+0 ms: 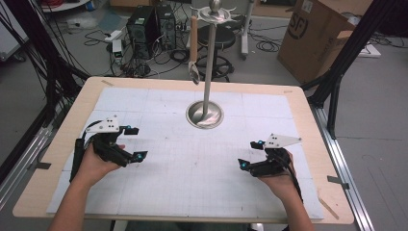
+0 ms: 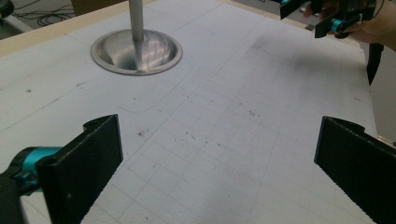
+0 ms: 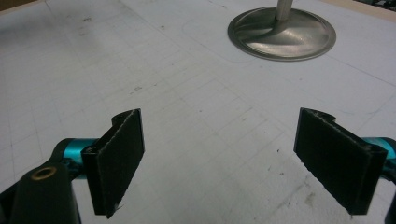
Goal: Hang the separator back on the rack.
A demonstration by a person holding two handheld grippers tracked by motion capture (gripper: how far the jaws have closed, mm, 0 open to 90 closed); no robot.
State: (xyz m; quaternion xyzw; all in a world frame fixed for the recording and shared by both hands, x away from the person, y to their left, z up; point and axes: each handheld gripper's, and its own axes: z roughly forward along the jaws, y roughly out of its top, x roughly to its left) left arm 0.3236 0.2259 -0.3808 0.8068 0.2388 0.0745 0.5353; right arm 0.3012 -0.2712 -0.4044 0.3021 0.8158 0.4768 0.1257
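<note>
Two hand-held grippers over a gridded white mat [image 1: 159, 192] on a wooden table [image 1: 308, 144]. The left gripper [image 1: 136, 143] rests low over the mat with its jaws spread wide and nothing between them; its own view shows bare grid between the two black pads [image 2: 88, 163]. The right gripper [image 1: 250, 155] sits likewise, jaws wide apart and empty, pads [image 3: 119, 154] framing bare mat.

Ahead of both grippers, and roughly midway between them, stands the metal stand [image 1: 209, 62]: a slim polished pole rising from a round, shallow-dished base [image 1: 205, 115] of brushed steel, topped by a small ball finial above a flat disc. From the left gripper view the base [image 2: 136, 52] lies ahead and to the left of the jaws; from the right gripper view it [image 3: 282, 33] lies ahead and to the right. It is well apart from both.

A spoon [image 1: 194, 48] with a pale wooden handle hangs from the top disc, bowl downward, just beside the pole
</note>
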